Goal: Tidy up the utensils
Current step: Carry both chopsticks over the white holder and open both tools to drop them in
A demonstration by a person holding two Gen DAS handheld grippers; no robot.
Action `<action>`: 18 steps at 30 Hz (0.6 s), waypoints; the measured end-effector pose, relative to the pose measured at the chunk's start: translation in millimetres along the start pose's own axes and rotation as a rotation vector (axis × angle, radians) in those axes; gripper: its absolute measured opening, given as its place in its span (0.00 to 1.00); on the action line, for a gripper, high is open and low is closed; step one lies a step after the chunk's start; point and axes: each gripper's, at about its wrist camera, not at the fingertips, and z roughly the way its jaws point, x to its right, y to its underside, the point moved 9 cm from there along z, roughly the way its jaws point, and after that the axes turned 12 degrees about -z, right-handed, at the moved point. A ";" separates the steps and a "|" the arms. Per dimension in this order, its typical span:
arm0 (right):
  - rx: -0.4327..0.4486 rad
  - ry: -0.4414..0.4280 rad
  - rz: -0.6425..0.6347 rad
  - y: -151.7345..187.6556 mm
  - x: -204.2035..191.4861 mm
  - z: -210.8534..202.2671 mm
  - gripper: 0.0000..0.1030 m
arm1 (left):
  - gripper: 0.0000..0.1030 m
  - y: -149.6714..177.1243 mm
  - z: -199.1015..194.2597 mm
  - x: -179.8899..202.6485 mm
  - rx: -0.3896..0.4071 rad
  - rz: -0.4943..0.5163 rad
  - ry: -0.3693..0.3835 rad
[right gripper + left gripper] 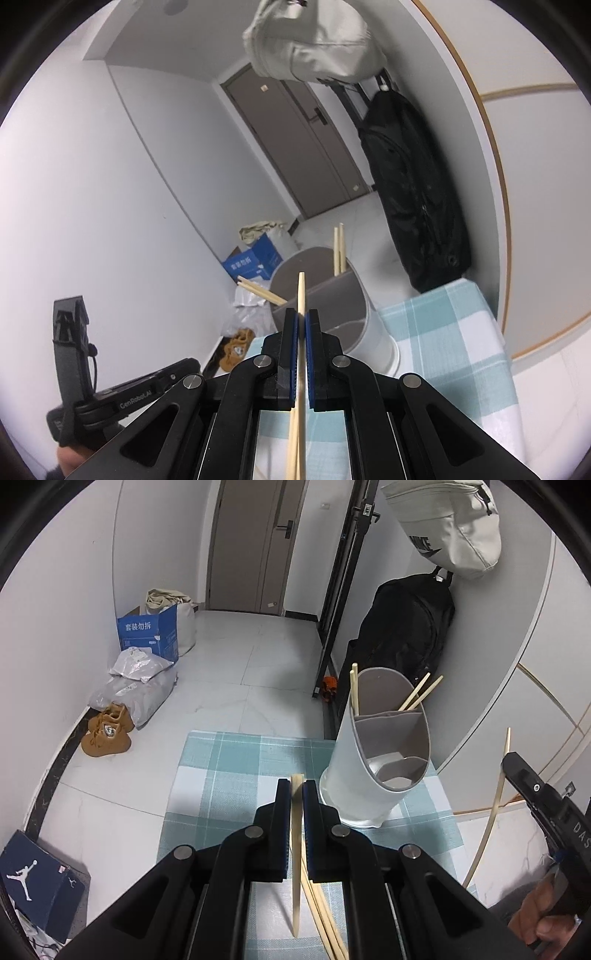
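A white utensil holder (pixel 373 760) with grey divided compartments stands on the checked teal cloth (pixel 236 775); several wooden chopsticks (pixel 421 692) stick out of its far compartments. My left gripper (pixel 295 786) is shut on a wooden chopstick (pixel 296 849), held above the cloth, left of the holder. More chopsticks (pixel 325 919) lie on the cloth below it. My right gripper (pixel 303 314) is shut on a chopstick (pixel 301 295), raised just in front of the holder (pixel 369 325). The right gripper also shows at the left wrist view's right edge (pixel 524 775).
The cloth covers a small table by a white wall. A black backpack (pixel 406 627) and a cream bag (pixel 450 528) hang behind the holder. On the floor lie a blue box (pixel 147 631), plastic bags (pixel 136 679) and brown shoes (pixel 107 731).
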 end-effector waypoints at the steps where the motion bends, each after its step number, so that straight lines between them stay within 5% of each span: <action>1: 0.002 0.003 -0.005 -0.4 -1.5 0.0 0.03 | 0.02 -1.6 -1.5 2.2 0.001 0.005 0.001; 10: 0.046 0.015 -0.012 -24.2 -2.3 1.9 0.03 | 0.02 -25.6 -26.1 26.9 0.013 0.042 0.031; 18: 0.122 0.006 -0.040 -87.5 -3.9 12.0 0.03 | 0.02 -81.1 -47.3 54.2 0.057 0.012 0.093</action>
